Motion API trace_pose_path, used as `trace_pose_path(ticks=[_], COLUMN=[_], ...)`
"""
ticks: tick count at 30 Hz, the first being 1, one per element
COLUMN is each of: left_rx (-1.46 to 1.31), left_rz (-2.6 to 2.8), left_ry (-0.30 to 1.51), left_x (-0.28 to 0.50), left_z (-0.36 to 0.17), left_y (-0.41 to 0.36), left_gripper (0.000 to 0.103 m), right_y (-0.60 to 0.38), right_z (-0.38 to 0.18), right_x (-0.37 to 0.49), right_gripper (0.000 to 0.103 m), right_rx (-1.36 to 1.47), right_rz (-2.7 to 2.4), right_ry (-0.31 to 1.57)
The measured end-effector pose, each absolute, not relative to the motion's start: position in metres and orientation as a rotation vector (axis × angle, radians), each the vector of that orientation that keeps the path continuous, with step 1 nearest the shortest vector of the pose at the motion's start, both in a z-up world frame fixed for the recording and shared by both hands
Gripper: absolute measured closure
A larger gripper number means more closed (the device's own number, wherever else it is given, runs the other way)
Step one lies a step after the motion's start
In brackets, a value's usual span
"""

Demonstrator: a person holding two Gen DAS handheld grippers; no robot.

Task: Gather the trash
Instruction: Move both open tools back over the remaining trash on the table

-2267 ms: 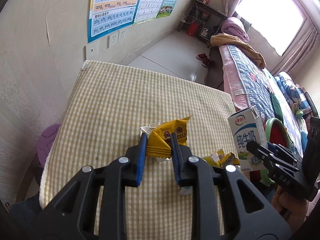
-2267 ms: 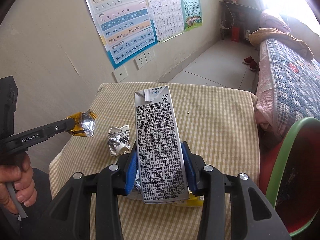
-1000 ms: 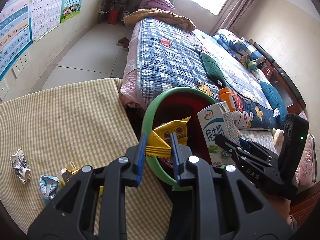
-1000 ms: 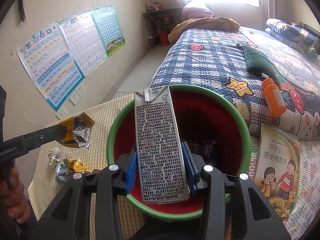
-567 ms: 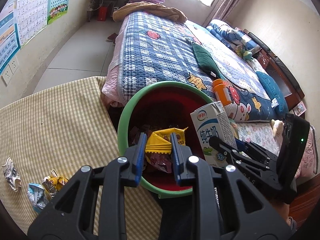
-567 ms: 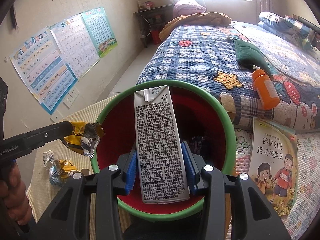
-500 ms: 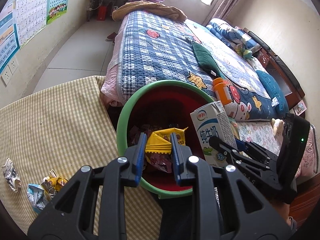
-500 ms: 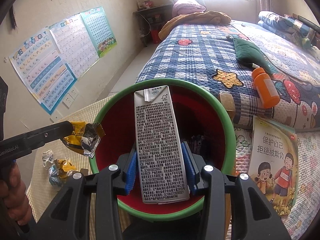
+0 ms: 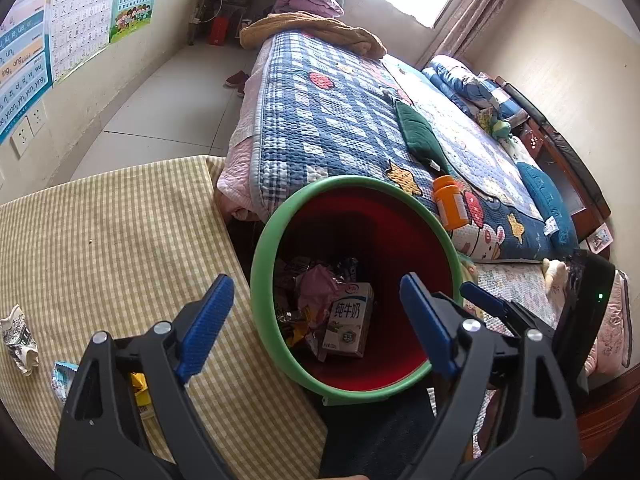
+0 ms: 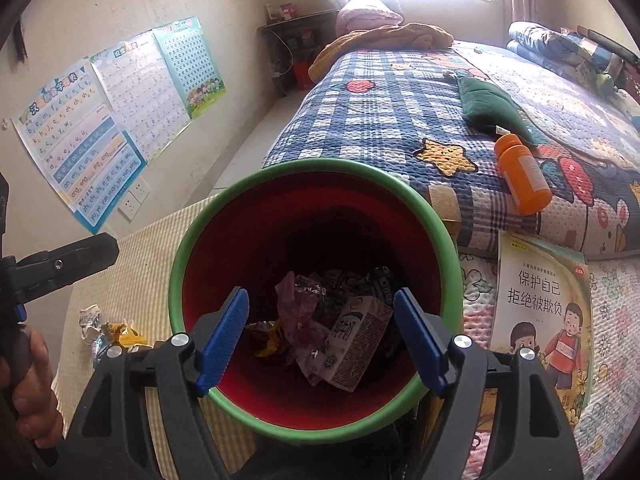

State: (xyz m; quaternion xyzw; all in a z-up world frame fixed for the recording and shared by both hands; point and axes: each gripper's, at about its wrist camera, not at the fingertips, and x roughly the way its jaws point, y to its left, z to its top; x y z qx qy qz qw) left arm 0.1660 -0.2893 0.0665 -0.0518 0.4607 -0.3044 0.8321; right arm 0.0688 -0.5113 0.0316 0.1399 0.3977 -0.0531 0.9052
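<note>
A red bin with a green rim (image 9: 264,240) (image 10: 312,168) stands between the checked table and the bed. Inside lie the white milk carton (image 9: 347,324) (image 10: 356,344), the yellow wrapper (image 9: 298,326) (image 10: 266,340) and other wrappers. My left gripper (image 9: 316,324) is open and empty above the bin's near rim. My right gripper (image 10: 322,338) is open and empty over the bin mouth. Crumpled wrappers (image 9: 20,336) (image 10: 108,334) lie on the table at the left.
The table's checked cloth (image 9: 100,240) ends right beside the bin. A quilted bed (image 9: 340,120) holds an orange bottle (image 9: 450,206) (image 10: 520,178). A children's book (image 10: 540,296) lies right of the bin. Posters (image 10: 100,136) hang on the wall.
Both grippers have opened. The yellow wrapper and the milk carton have dropped into the bin and lie at its bottom.
</note>
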Motion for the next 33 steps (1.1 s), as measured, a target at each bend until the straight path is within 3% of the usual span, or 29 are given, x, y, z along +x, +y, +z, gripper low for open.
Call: trace_pose_path(ticks=[4,33], left_rx=[-0.103,-0.289], left_rz=[-0.615,-0.221], left_ry=[0.960,0.959], left_x=[0.160,0.100], left_z=[0.068,0.046], left_y=[-0.275,-0.038], left_gripper=[0.006,0.005], right_y=[-0.503,-0.310], right_z=[0.032,0.021], right_x=[0.067,0.084], right_gripper=[0.022,0.019], right_rx=[0.284,0.137], right_rz=[-0.098,0.238], right_ry=[0.823,0.908])
